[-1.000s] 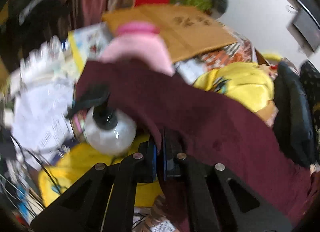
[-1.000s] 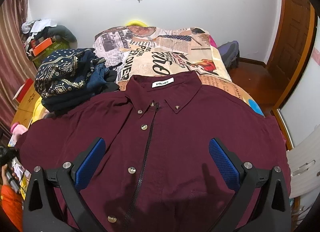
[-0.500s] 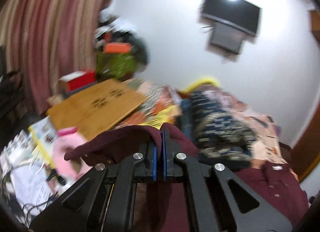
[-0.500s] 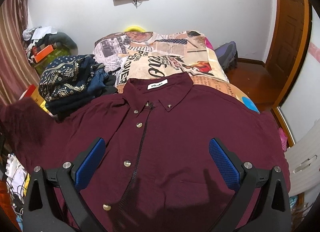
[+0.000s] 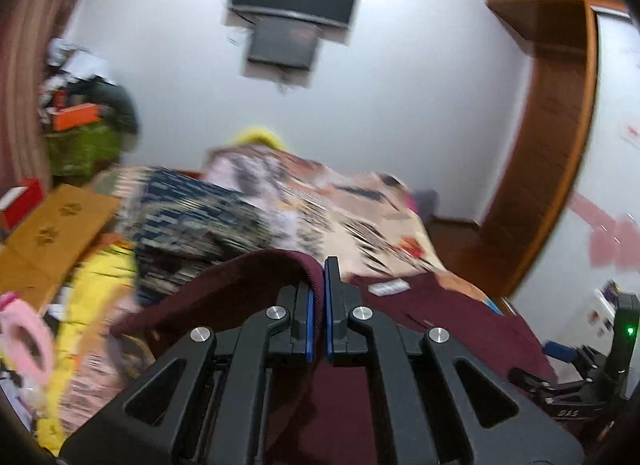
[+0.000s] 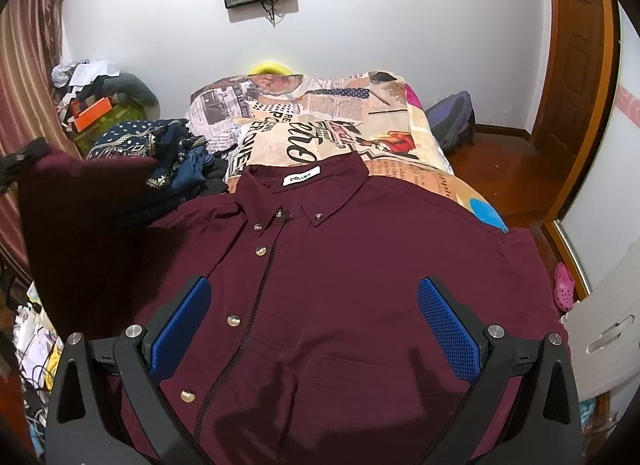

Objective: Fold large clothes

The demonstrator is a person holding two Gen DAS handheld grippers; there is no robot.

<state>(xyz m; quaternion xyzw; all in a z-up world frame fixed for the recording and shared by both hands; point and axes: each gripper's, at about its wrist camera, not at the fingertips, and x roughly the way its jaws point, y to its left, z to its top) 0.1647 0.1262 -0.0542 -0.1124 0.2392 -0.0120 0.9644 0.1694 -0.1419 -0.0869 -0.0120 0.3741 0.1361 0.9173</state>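
A maroon button-up shirt [image 6: 360, 265] lies front up on the bed, collar and white label toward the far wall. My left gripper [image 5: 318, 297] is shut on the shirt's left sleeve [image 5: 248, 277], which hangs in a fold over its fingers. In the right wrist view that sleeve [image 6: 76, 201] is raised in the air at the left edge, above the bed. My right gripper [image 6: 314, 329] hovers open over the shirt's lower front with nothing between its blue pads [image 6: 448, 329].
A pile of dark blue patterned clothes [image 6: 160, 157] sits left of the collar on the newspaper-print bedspread [image 6: 320, 121]. Clutter and a cardboard sheet [image 5: 52, 233] fill the floor at left. A backpack [image 6: 452, 121] and wooden door [image 6: 576, 65] stand at right.
My left gripper has swung up and to the right from the floor clutter toward the bed, lifting the sleeve with it. The right gripper has barely moved.
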